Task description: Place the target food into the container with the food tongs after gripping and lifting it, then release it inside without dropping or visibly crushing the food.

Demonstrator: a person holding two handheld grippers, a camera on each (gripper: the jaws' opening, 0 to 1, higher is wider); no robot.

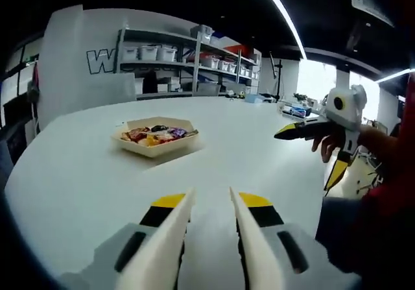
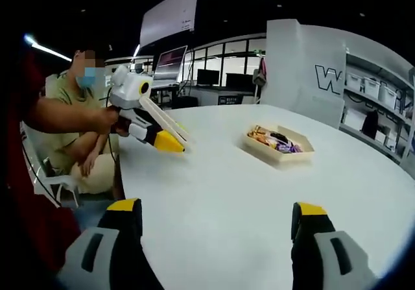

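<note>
Snack tray (image 1: 155, 148) (jaws of both grippers apart)

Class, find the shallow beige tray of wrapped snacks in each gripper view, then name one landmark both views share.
Left gripper view: the shallow beige tray of wrapped snacks sits left of centre on the white round table, beyond the gripper's jaws.
Right gripper view: the tray sits right of centre, in the upper half.
Shared landmark: the white wall panel with a large outlined W.

Storage shelves (image 1: 188, 60) with white bins (image 1: 149, 52) — seated person (image 2: 81, 134) beside table.
</note>
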